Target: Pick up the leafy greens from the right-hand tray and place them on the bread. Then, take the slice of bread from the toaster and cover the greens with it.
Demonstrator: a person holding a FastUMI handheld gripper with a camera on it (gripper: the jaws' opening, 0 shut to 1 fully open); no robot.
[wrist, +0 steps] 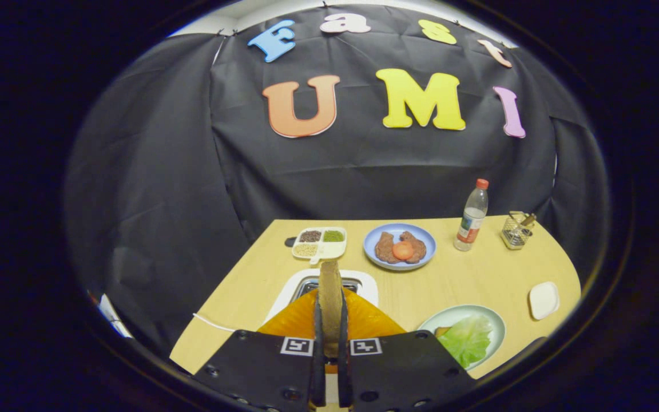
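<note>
- Tool (329, 337) at bottom centre of frame, fingers (318, 349) clenched on a bread slice (330, 292), one finger each side of it; slice stands on edge, pointing away from the camera.
- Slice sits just above the toaster (364, 283), lower centre; slot is right behind it. Looks like it's mid-lift out of the slot, held upright prob. because that's how it came out.
- Orange shape under the fingers, in front of toaster; can't tell what it is.
- Green plate (492, 320) at lower right, w/ a lettuce leaf (469, 340) lying flat on it, something brownish poking out at the leaf's left edge, maybe the bottom bread. So greens step seems done; covering them is what's left.
- Next move, my guess: swing right & tip slice flat over the leaf.
- Farther back on the surface (467, 280): blue plate (372, 254) w/ meat & a tomato slice, divided snack tray (338, 247), water bottle (471, 217), wire basket (516, 230). Small white dish (544, 299) at right edge.
</note>
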